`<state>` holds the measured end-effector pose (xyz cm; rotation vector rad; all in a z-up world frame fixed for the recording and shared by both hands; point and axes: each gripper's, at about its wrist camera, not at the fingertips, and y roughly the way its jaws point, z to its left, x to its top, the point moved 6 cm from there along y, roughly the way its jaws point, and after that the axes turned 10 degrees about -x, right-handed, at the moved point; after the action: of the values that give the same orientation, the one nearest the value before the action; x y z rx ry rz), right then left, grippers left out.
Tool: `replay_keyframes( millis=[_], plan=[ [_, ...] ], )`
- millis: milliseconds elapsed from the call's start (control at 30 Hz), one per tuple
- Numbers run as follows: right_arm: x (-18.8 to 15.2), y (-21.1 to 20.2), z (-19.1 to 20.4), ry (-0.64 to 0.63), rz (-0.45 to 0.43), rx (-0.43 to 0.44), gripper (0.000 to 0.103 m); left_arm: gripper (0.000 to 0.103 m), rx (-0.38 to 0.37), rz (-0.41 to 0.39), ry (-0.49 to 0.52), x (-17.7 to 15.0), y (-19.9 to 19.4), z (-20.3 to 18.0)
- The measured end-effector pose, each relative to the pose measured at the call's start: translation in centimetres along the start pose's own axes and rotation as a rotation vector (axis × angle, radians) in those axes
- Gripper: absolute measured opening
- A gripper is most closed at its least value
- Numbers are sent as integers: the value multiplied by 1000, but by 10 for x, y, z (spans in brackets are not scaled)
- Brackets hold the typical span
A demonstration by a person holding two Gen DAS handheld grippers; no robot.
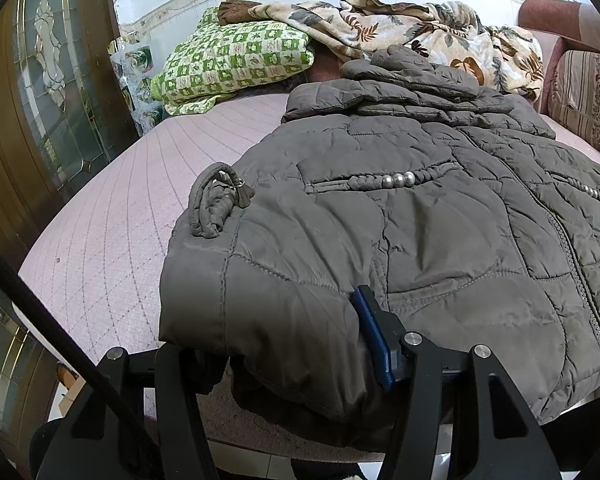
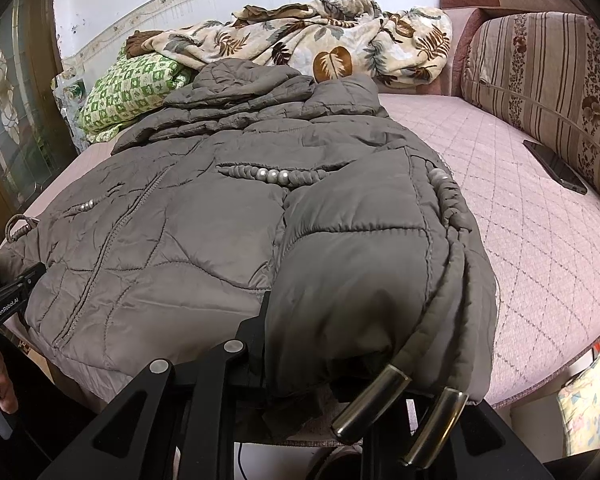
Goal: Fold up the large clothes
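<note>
Both your left gripper (image 1: 300,344) and right gripper (image 2: 340,344) look clamped on the jacket (image 1: 400,220) hem at the bed (image 1: 112,220) edge; lift evenly and carry it toward the hood (image 2: 240,80).

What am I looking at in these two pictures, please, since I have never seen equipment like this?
There is no robot here: a person holds a two-finger gripper in each hand, and each carries a fisheye camera looking along its fingers. One picture comes from the left gripper, the other from the right gripper. Both have their fingers around the near hem of a grey quilted jacket, which lies spread on a pink quilted bed. Behind it are a leaf-patterned blanket and a green checked pillow. A dark phone lies by the striped cushion.
</note>
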<state>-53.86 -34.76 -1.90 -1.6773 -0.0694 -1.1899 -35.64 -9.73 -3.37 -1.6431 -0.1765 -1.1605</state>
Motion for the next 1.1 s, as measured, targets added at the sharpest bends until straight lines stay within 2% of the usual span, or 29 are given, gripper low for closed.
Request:
replay_keyframes(
  millis=[533, 1100],
  plan=[
    [3, -3, -1, 22, -4, 21, 22, 56, -7, 33, -6, 1, 0, 3],
    [10, -16, -4, 41, -25, 44, 21, 46, -13, 48, -11, 4, -6, 5]
  ],
)
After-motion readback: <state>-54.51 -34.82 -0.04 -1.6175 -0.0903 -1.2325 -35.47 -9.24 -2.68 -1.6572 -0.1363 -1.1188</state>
